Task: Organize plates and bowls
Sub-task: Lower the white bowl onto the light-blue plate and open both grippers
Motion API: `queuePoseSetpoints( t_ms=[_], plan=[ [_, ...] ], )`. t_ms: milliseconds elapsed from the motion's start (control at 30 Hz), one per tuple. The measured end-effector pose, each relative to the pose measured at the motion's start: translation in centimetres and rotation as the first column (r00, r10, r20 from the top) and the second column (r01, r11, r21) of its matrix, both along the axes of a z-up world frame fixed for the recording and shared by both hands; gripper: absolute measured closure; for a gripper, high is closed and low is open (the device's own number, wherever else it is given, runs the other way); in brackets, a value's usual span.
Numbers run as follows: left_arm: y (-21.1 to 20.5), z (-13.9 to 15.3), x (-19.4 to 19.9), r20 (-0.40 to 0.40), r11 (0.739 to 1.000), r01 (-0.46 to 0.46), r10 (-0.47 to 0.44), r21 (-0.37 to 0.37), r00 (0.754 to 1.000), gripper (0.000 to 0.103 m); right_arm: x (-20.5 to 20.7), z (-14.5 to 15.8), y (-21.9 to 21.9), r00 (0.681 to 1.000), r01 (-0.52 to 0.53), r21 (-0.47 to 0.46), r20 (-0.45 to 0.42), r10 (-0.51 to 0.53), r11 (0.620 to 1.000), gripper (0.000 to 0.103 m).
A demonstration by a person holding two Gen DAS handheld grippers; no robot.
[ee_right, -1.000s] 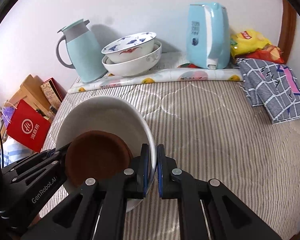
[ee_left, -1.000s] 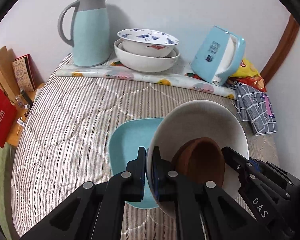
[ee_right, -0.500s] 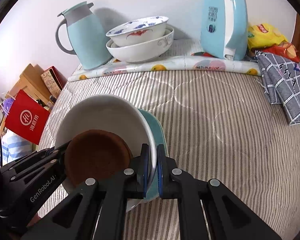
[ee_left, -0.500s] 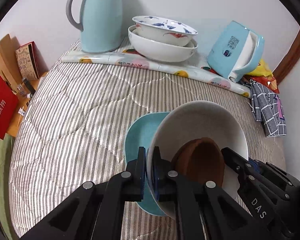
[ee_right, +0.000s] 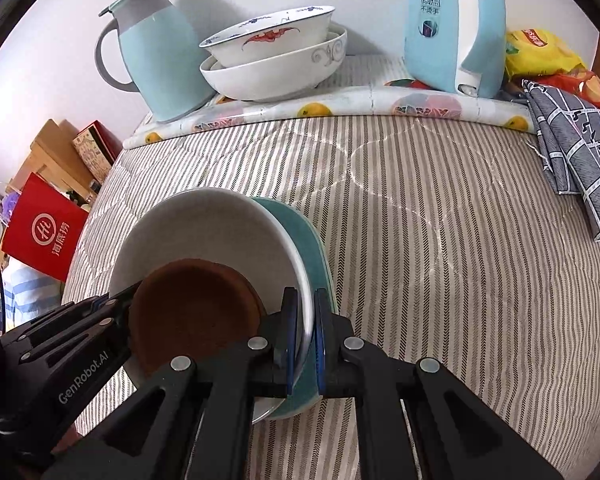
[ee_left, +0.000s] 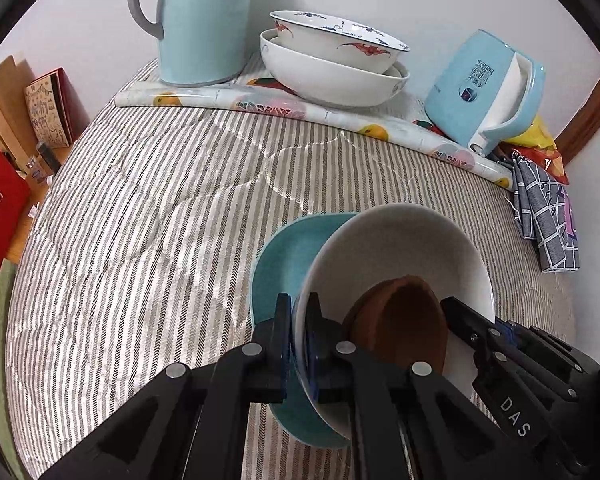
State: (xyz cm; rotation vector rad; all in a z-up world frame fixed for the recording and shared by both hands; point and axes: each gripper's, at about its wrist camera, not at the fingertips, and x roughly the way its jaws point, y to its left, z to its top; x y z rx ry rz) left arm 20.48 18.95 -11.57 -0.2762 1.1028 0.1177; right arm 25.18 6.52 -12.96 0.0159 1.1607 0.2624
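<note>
Both claws, left gripper [ee_left: 296, 344] and right gripper [ee_right: 306, 340], clamp the white bowl [ee_left: 400, 248] rim; teal plate [ee_left: 284, 256] directly beneath; stacked bowls [ee_left: 332, 64] and jug [ee_left: 200, 20] upper frame.

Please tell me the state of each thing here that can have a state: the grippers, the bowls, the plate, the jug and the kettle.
left gripper: shut on the white bowl's rim.
right gripper: shut on the opposite rim.
white bowl: held, tilted, over the teal plate.
brown bowl: nested inside the white bowl.
teal plate: under the white bowl; contact unclear.
patterned bowl: stacked in a larger white bowl.
thermos jug: upright, lid on.
kettle: upright, lid unclear.
</note>
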Motion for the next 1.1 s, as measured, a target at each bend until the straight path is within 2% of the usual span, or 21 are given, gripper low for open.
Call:
queuePoseSetpoints(
  t_ms=[500, 667, 800, 933, 1100],
  plan=[
    [0.4, -0.2, 0.8, -0.009, 1.000, 0.002, -0.003, -0.026, 1.000, 0.094, 1.2, -0.6, -0.2, 0.999, -0.017, 0.014, -0.041, 0.017, 1.000, 0.095],
    [0.0, 0.0, 0.7, -0.002, 1.000, 0.010, -0.010, 0.007, 1.000, 0.093, 1.3, -0.8, -0.3, 0.998, -0.013, 0.034, -0.056, 0.015, 0.999, 0.094],
    [0.1, 0.2, 0.6, 0.002, 1.000, 0.006, -0.006, -0.001, 1.000, 0.092, 1.2, -0.3, -0.4, 0.999, -0.019, 0.031, -0.032, 0.020, 0.999, 0.094],
    [0.0, 0.5, 0.4, 0.012, 1.000, 0.009, -0.009, 0.010, 1.000, 0.092, 0.9, 0.2, -0.5, 1.000, -0.021, -0.015, -0.004, 0.021, 1.000, 0.087],
    [0.2, 1.0, -0.2, 0.020, 1.000, 0.004, -0.004, -0.009, 1.000, 0.091, 0.6, 0.4, -0.9, 1.000, -0.017, 0.002, -0.010, 0.017, 1.000, 0.087]
  ],
)
